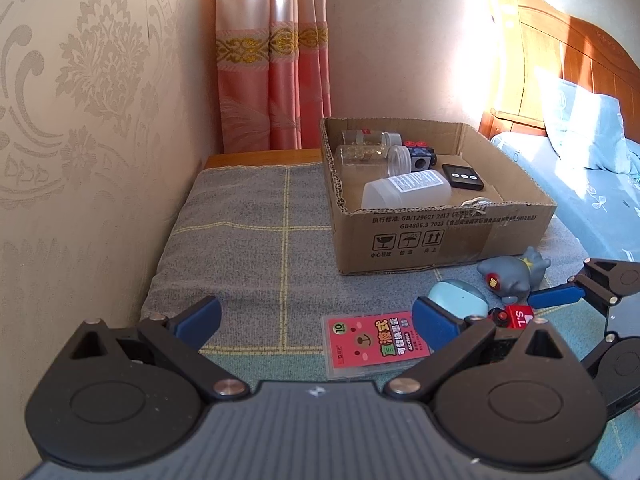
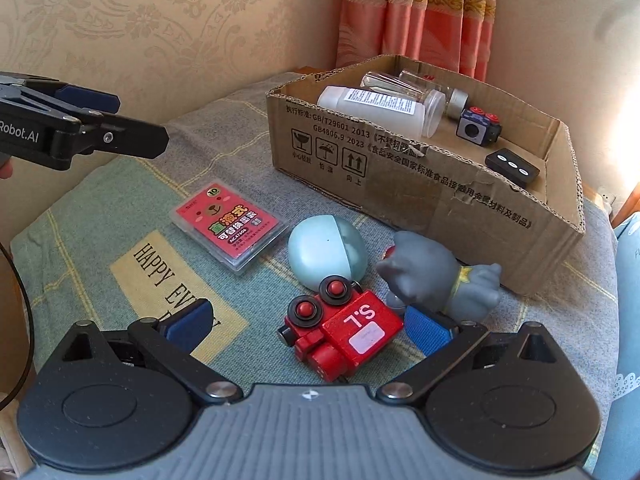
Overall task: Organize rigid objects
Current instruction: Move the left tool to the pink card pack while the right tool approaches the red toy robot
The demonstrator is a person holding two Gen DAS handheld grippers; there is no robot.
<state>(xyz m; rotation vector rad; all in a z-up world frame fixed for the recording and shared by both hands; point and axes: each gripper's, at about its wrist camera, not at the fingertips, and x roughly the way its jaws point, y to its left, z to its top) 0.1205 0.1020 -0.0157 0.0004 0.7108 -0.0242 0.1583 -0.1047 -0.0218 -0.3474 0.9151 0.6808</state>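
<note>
A cardboard box (image 1: 440, 236) (image 2: 400, 184) holds a white bottle (image 2: 372, 108), clear jars (image 1: 368, 156), a blue toy block (image 2: 478, 128) and a black remote (image 2: 512, 166). On the cloth in front lie a red card case (image 1: 372, 340) (image 2: 232, 226), a pale blue egg-shaped case (image 2: 326, 252) (image 1: 456, 296), a grey toy figure (image 2: 440, 276) (image 1: 512, 276) and a red toy camera (image 2: 344, 328) (image 1: 516, 316). My left gripper (image 1: 316, 316) is open above the card case. My right gripper (image 2: 308, 322) is open with its fingers on either side of the red toy camera.
A wallpapered wall stands on the left, pink curtains (image 1: 276, 56) behind. A bed with a blue pillow (image 1: 580, 128) and wooden headboard lies to the right. The grey checked cloth (image 1: 248, 224) left of the box is bare.
</note>
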